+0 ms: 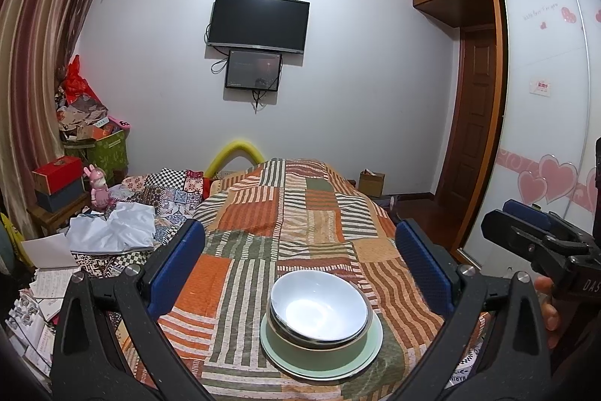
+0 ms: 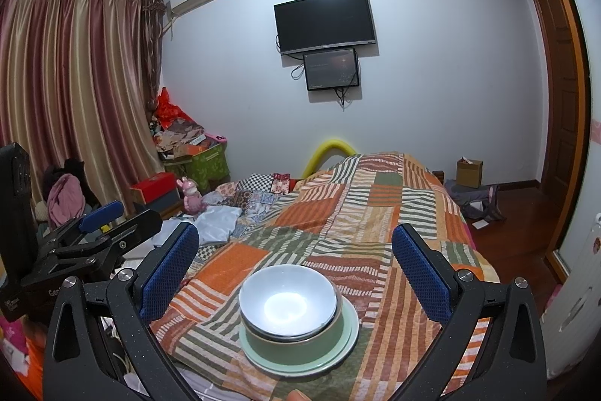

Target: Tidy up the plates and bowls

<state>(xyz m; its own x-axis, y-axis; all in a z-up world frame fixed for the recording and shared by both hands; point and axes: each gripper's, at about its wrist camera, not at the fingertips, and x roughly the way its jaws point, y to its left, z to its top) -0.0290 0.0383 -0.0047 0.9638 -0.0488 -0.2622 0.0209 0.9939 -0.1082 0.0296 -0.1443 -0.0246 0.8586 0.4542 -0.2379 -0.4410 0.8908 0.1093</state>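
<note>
Both grippers, left (image 1: 300,250) and right (image 2: 295,250), hang wide and empty above the bed (image 1: 311,209), where a white bowl (image 1: 319,303) sits in a green bowl (image 1: 319,350) on a green plate (image 1: 360,361). Soft bedding could let the stack tip if nudged.

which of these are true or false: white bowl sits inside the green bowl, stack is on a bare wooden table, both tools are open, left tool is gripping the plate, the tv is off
1. The white bowl sits nested in the green bowl. True.
2. The stack rests on a bare wooden table. False: it sits on a green plate on a patchwork quilt.
3. The left tool and the right tool are both open. True.
4. The left tool grips the plate. False: it holds nothing.
5. The wall TV screen is dark. True.
</note>
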